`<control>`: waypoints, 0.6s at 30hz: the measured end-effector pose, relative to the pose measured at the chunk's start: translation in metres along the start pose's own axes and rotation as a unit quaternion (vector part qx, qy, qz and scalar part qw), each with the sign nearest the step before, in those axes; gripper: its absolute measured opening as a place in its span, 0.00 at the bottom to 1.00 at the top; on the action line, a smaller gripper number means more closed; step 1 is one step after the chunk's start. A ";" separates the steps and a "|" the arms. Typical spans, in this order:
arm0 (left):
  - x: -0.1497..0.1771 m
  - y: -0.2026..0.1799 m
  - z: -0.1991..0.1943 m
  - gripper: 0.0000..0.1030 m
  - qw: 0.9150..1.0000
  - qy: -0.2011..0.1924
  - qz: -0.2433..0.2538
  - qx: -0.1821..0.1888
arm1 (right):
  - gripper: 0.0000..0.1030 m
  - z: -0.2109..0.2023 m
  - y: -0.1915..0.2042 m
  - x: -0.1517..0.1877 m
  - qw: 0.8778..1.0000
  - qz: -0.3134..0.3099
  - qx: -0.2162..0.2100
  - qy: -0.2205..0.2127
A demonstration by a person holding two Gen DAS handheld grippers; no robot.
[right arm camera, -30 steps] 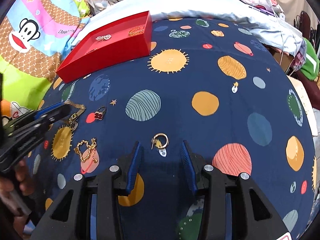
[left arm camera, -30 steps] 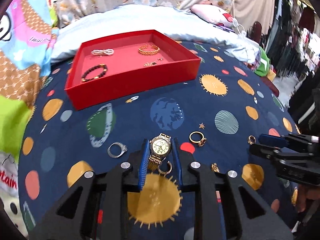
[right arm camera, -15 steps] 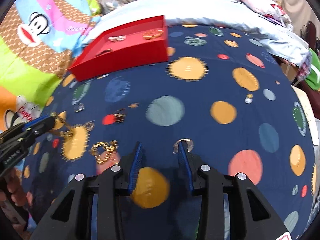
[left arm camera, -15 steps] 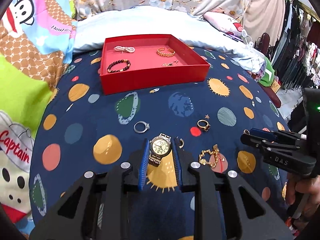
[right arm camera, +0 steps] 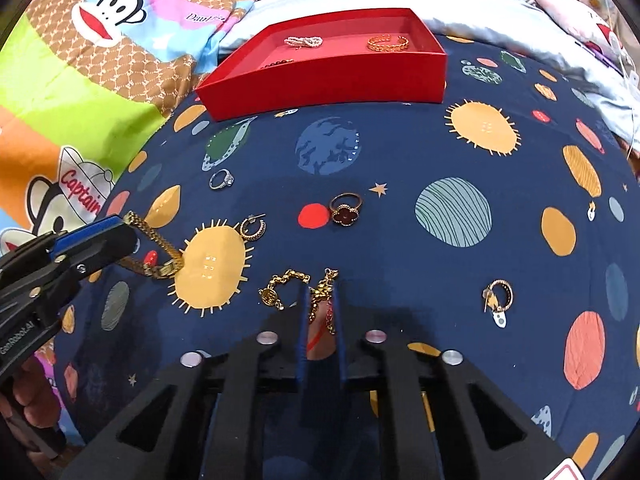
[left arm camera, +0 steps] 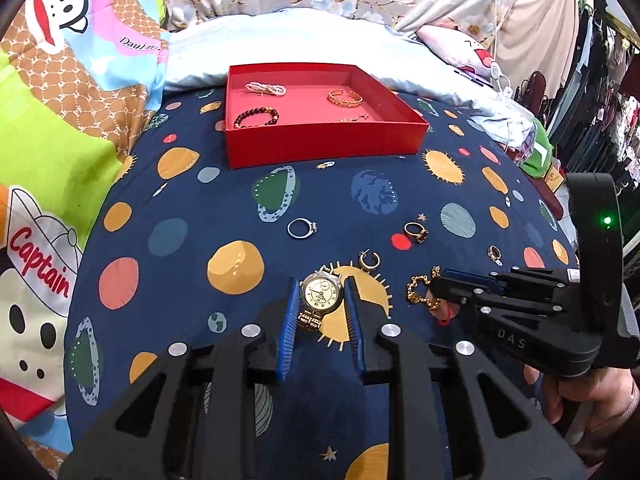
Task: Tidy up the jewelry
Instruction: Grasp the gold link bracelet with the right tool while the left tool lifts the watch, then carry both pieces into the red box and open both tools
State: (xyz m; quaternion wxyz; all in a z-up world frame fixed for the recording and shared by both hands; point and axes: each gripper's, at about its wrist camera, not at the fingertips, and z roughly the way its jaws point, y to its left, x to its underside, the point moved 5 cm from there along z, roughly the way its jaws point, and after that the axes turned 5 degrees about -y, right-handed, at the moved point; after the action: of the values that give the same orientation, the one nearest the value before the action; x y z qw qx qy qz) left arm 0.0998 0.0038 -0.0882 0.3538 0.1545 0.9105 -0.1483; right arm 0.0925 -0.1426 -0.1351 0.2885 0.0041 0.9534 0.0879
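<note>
I can read "Captain" in red on the cartoon blanket (left arm camera: 40, 264). "DAS" is on the side of my right gripper (left arm camera: 434, 286). "GenRobot.AI" runs along my left gripper (right arm camera: 120, 220). The tiny numbers on the watch face (left arm camera: 321, 292) are too small to read.

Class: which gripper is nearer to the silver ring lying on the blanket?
Left. The left gripper, holding the watch, sits just short of the silver ring; the right gripper is farther off, at the gold chain bracelet.

The left gripper (left arm camera: 320, 312) sits low with its blue pads clamped on a gold watch (left arm camera: 321, 295), while the right gripper (right arm camera: 321, 300) (jaws nearly together) pinches a gold chain bracelet (right arm camera: 298, 290), knuckles of each hand showing behind the handles.
</note>
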 end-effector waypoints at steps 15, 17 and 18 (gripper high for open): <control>-0.010 0.000 -0.011 0.21 1.000 -0.008 -0.011 0.011 | 0.04 -0.046 -0.003 -0.022 0.999 0.016 -0.014 -0.049; -0.018 -0.001 -0.016 0.21 1.000 -0.015 -0.010 0.015 | 0.04 -0.061 -0.004 -0.034 0.997 0.016 -0.015 -0.067; -0.023 -0.002 -0.017 0.21 1.000 -0.019 -0.009 0.017 | 0.04 -0.070 -0.004 -0.041 0.997 0.015 -0.016 -0.077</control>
State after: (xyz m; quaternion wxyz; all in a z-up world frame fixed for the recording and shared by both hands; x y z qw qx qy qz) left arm 0.1044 0.0048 -0.0600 0.3666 0.1494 0.9025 -0.1697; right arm 0.0882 -0.1607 -0.0560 0.3601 0.0206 0.9265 0.1069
